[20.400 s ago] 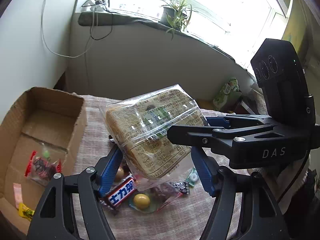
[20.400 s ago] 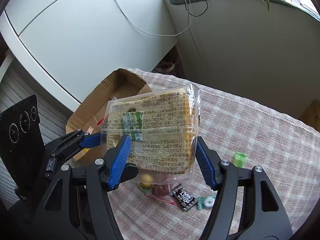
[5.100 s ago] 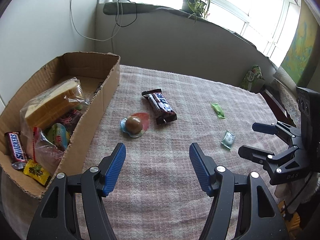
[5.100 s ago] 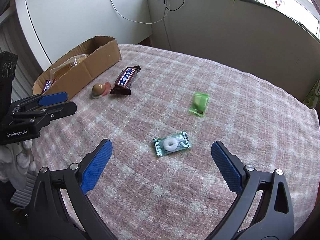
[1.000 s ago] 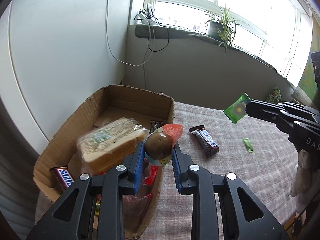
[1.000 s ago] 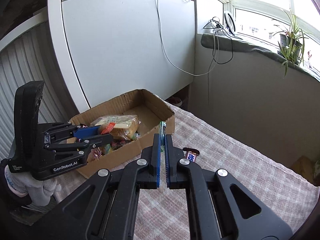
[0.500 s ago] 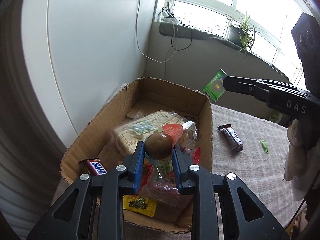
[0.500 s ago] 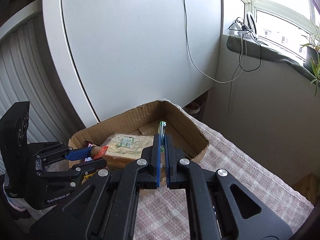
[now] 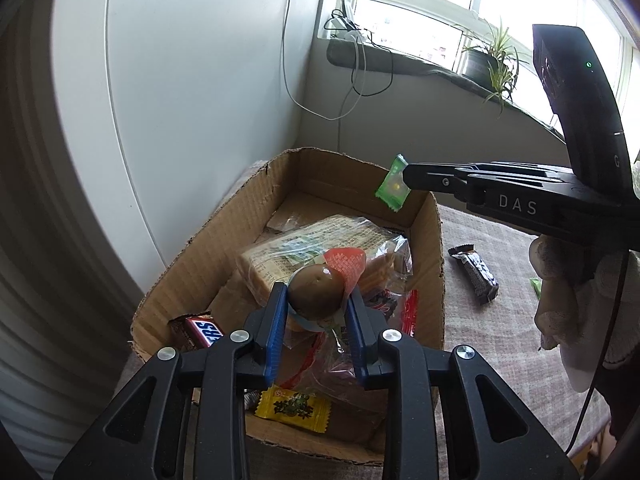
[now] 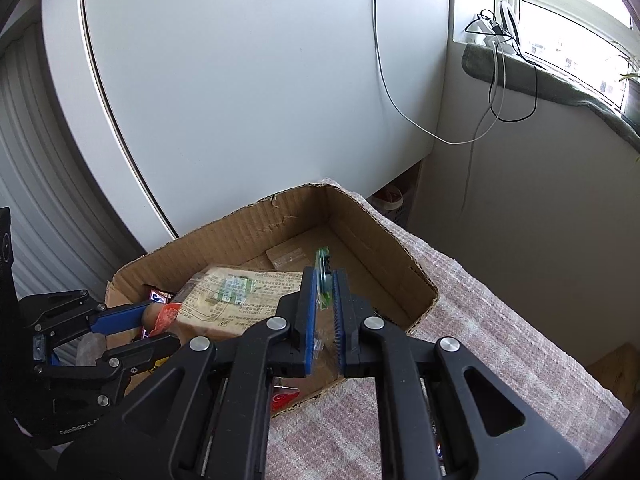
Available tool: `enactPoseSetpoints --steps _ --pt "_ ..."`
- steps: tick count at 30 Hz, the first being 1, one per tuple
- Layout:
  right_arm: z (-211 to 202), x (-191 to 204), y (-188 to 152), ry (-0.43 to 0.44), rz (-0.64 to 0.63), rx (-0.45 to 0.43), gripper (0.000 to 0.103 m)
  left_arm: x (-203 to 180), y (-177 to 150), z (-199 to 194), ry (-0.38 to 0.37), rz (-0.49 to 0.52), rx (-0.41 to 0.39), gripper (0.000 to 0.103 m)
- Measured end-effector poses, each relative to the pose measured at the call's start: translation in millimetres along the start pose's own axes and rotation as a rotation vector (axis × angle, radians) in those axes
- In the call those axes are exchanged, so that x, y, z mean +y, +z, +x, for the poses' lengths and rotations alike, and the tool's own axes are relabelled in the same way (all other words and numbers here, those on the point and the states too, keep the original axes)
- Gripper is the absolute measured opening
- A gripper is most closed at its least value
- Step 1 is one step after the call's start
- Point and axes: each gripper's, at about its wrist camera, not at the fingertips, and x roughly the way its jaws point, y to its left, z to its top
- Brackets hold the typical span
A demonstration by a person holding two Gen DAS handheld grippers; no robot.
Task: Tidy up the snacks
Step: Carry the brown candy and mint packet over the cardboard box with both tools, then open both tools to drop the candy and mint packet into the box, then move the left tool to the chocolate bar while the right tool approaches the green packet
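The cardboard box (image 10: 256, 236) is crowded near, bare at its far end.

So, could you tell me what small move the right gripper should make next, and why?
Probably open the right gripper a little wider: its jaws have just been opening, the green candy packet is between them, and it hangs above the cardboard box, so it should drop inside.

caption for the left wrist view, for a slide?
Left gripper holds a brown round snack over the cardboard box; right gripper brings a green candy packet.
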Motion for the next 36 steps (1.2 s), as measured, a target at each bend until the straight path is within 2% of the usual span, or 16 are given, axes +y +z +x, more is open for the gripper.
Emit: enactPoseSetpoints --steps 1,3,5,8,9,14,25,36 --pt "-0.7 -0.2 0.1 -0.001 -0.001 0.0 0.024 -0.1 -0.3 -0.1 0.001 0.0 0.001 0.028" --pt "-3.0 -0.3 0.6 0.004 -0.005 -0.008 0.057 -0.8 -0.6 -0.6 0.009 -0.001 -0.002 0.032" --pt "-7.8 -0.3 0.5 -0.004 -0.005 -0.029 0.069 -1.5 -0.4 -0.8 0.013 0.0 -0.006 0.04" --pt "-12.9 -0.9 1.9 -0.015 -0.002 -0.045 0.085 -2.6 -0.8 -3.3 0.021 0.0 -0.016 0.061" --pt "-14.2 -0.6 2.3 -0.018 -0.004 -0.05 0.089 -3.5 -0.8 -4.6 0.023 0.002 -0.021 0.062" --pt "-19.3 0.2 3.7 -0.029 -0.009 -0.058 0.094 -6.8 -0.9 -8.8 0.037 0.014 -0.031 0.069" --pt "-39.7 -11.3 -3.5 -0.048 0.03 -0.07 0.094 -14.8 -2.8 -21.6 0.039 0.018 -0.05 0.069" --pt "-80.8 -33.4 -22.8 -0.081 0.073 -0.098 0.094 -34.0 -3.7 -30.5 0.017 0.035 -0.069 0.069"
